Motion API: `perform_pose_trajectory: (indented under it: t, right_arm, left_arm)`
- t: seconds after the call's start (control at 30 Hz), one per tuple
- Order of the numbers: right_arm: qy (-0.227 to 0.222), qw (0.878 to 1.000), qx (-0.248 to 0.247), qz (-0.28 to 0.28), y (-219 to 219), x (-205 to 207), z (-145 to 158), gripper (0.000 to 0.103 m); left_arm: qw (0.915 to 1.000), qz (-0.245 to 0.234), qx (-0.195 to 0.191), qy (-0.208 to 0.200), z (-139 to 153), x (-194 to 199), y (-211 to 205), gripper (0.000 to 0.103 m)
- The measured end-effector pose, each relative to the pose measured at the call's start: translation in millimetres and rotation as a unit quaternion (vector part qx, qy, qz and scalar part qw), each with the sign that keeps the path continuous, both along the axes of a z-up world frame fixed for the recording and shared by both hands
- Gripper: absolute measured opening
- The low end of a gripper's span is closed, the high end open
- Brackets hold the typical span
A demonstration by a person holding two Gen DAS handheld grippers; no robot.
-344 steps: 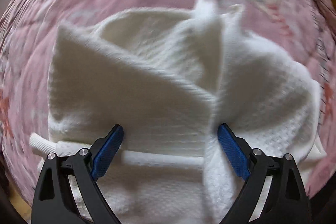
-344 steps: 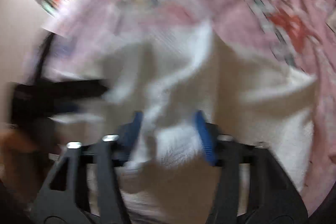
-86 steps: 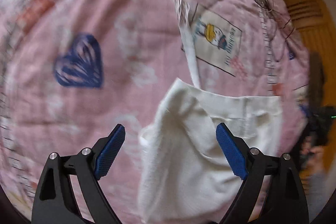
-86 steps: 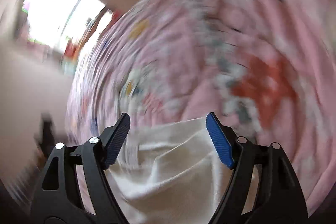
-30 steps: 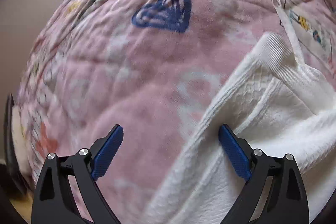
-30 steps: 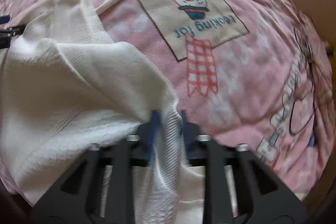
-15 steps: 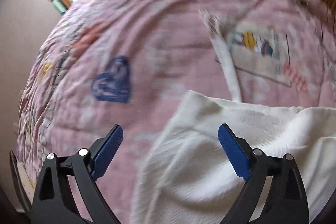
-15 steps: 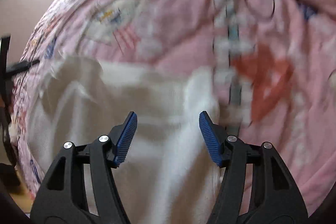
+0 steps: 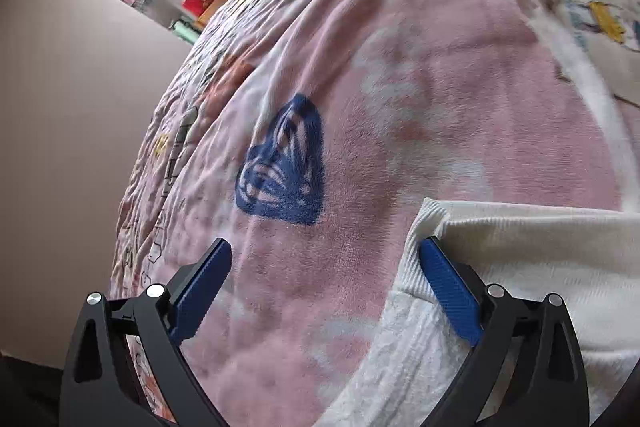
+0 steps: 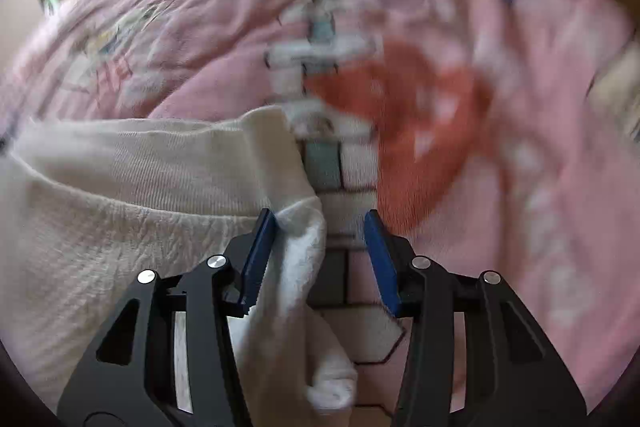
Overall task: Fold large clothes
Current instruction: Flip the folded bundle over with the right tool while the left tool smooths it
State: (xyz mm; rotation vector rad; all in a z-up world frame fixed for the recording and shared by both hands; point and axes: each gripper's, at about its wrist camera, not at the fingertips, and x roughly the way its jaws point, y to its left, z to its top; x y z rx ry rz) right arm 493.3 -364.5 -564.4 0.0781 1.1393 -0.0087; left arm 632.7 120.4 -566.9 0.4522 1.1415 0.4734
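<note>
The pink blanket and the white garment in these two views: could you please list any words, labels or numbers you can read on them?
None can be read.
Pink blanket: the cartoon patch at the left view's right edge is blurred; any text on it is unreadable.
Small outlined marks along the blanket's left side: too small to read.
White garment: no label or print visible.
Right view: blanket prints motion-blurred, nothing legible.

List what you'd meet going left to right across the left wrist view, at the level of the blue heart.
Wall → pink blanket → blue heart → white drawstring
</note>
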Motion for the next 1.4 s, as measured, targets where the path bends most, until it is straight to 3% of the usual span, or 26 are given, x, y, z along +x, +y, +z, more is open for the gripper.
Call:
perform_pose_trajectory:
  t: [0.07, 0.1, 0.13, 0.27, 0.33, 0.37, 0.47, 0.57, 0.67, 0.77, 0.97, 1.03, 1.17, 1.27, 1.33, 1.4]
  right_arm:
    - [-0.002, 1.000, -0.021, 0.010, 2.0, -1.0, 7.3, 0.045]
    - [0.003, 1.000, -0.003, -0.004, -3.4, -1.3, 8.6, 0.045]
    - [0.009, 1.000, 0.020, -0.021, -11.5, -2.7, 8.1, 0.046]
    - [-0.008, 0.987, 0.130, -0.092, -50.7, -36.1, 26.5, 0.076]
    - [-0.017, 0.974, 0.203, -0.098, -67.9, -61.0, 31.4, 0.079]
    - [-0.021, 0.963, 0.251, -0.095, -78.1, -74.9, 31.6, 0.079]
    - [-0.025, 0.911, 0.406, -0.066, -101.4, -116.9, 17.1, 0.080]
    - [-0.001, 0.863, 0.503, -0.050, -106.8, -141.3, -6.3, 0.081]
    - [0.031, 0.834, 0.549, -0.033, -99.3, -153.3, -30.9, 0.085]
    - [0.053, 0.827, 0.560, 0.003, -83.4, -153.2, -45.1, 0.087]
    - [0.060, 0.824, 0.559, 0.065, -62.7, -142.7, -45.8, 0.097]
    - [0.071, 0.808, 0.581, 0.069, -54.2, -138.3, -44.3, 0.098]
    - [0.070, 0.832, 0.544, 0.088, -44.3, -137.6, -43.3, 0.097]
    - [0.064, 0.844, 0.527, 0.080, -50.4, -140.6, -50.4, 0.086]
    - [0.047, 0.844, 0.532, 0.045, -62.2, -140.0, -45.6, 0.082]
    - [0.010, 0.863, 0.505, 0.015, -75.3, -138.7, -37.2, 0.082]
  left_arm:
    - [1.0000, 0.008, -0.004, 0.003, 6.1, -2.7, -3.5, 0.092]
    - [0.9997, 0.012, -0.020, 0.006, 11.6, -6.1, -6.1, 0.092]
    - [0.9994, 0.014, -0.032, 0.006, 14.6, -8.2, -6.4, 0.092]
    - [0.9951, 0.005, -0.099, -0.005, 51.2, -41.7, -35.8, 0.092]
    - [0.9906, -0.022, -0.133, -0.023, 77.4, -73.5, -61.1, 0.092]
    - [0.9878, -0.037, -0.150, -0.018, 85.5, -84.9, -73.7, 0.092]
    - [0.9697, -0.098, -0.223, 0.012, 109.3, -136.3, -129.5, 0.095]
    - [0.9517, -0.132, -0.273, 0.049, 111.9, -177.5, -170.8, 0.095]
    - [0.9386, -0.160, -0.292, 0.092, 95.0, -212.1, -210.4, 0.095]
    - [0.9412, -0.179, -0.265, 0.109, 77.3, -232.3, -235.2, 0.095]
    - [0.9576, -0.133, -0.237, 0.095, 64.3, -226.9, -228.7, 0.095]
    - [0.9630, -0.121, -0.224, 0.087, 63.3, -219.7, -223.1, 0.095]
    - [0.9699, -0.109, -0.204, 0.077, 60.9, -203.3, -204.2, 0.095]
    - [0.9648, -0.088, -0.231, 0.089, 49.7, -195.7, -188.9, 0.096]
    - [0.9619, -0.079, -0.245, 0.092, 47.6, -195.6, -183.4, 0.096]
    - [0.9640, -0.077, -0.241, 0.081, 52.4, -198.4, -181.5, 0.096]
